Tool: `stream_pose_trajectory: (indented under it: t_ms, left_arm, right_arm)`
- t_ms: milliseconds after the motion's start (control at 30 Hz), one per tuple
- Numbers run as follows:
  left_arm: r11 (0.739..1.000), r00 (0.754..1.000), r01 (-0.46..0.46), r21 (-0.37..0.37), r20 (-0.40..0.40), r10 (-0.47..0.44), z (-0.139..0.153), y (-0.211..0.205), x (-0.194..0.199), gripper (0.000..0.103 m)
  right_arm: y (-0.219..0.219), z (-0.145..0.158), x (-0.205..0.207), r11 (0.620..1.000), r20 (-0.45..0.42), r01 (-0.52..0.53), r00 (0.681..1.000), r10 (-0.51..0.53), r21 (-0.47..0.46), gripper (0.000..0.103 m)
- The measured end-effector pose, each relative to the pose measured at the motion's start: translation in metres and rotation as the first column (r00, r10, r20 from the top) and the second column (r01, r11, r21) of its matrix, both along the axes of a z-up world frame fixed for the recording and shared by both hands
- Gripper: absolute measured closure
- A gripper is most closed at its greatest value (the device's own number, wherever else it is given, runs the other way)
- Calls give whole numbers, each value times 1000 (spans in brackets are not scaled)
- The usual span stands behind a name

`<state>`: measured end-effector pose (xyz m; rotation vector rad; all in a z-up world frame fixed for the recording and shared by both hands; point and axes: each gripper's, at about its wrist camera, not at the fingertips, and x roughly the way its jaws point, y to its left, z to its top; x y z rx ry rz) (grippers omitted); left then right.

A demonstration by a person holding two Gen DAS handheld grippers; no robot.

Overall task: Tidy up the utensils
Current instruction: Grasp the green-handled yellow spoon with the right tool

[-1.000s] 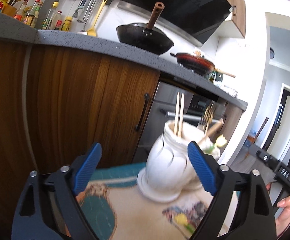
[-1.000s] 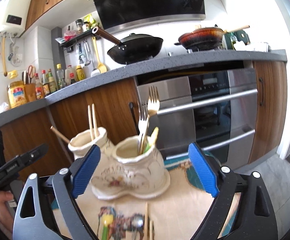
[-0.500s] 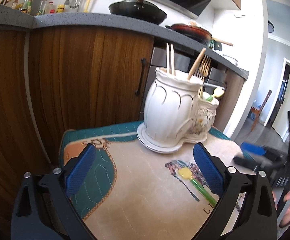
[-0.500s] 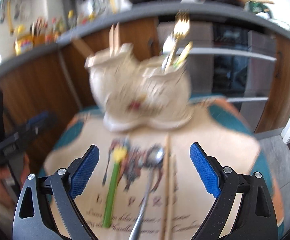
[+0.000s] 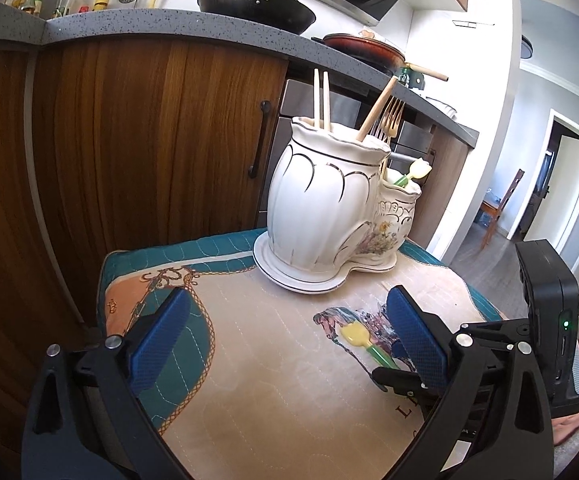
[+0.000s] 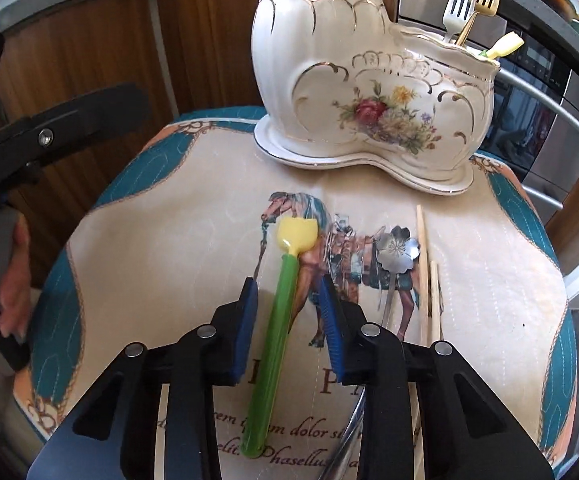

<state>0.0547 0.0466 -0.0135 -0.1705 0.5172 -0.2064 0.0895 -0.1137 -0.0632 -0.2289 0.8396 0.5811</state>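
A white ceramic two-pot utensil holder [image 6: 369,92] stands at the back of the mat [image 6: 169,248]; it also shows in the left wrist view [image 5: 329,216]. Its tall pot holds chopsticks [image 5: 321,98], its low pot forks [image 6: 469,4]. A green-handled yellow spoon [image 6: 281,320] lies on the mat. My right gripper [image 6: 289,300] straddles its handle, jaws partly closed, not touching it. A metal flower spoon [image 6: 397,252] and loose chopsticks [image 6: 425,272] lie to the right. My left gripper [image 5: 285,336] is open and empty above the mat's left side.
Wooden cabinets [image 5: 149,140] and an oven [image 6: 549,92] stand behind the mat. A grey counter [image 5: 169,26] above carries a black wok [image 5: 257,8] and a red pan [image 5: 365,46]. A doorway [image 5: 553,184] opens at the right.
Both grippers dropped and tilted down toward the mat. My right gripper moved in over the green spoon and its jaws narrowed around the handle. My left gripper backed away from the holder.
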Motion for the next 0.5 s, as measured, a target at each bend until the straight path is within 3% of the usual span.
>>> stream_pose_trajectory:
  t_ms: [167,333,500]
  left_arm:
    - [1000,1000,10,1,-2,-10,0,-1,0,6]
    - [1000,1000,9,6,-6,-9,0,-3,1,6]
    - [999,1000,-16,33,-9,16,1,-9,0,6]
  right_arm:
    - [-3,1,-1,999,-15,-14,1000,14,34,91]
    - [-17,8,2,995,-16,0,1000,1,95,93]
    - [-46,38,3,979,46,24,998,-34,203,93]
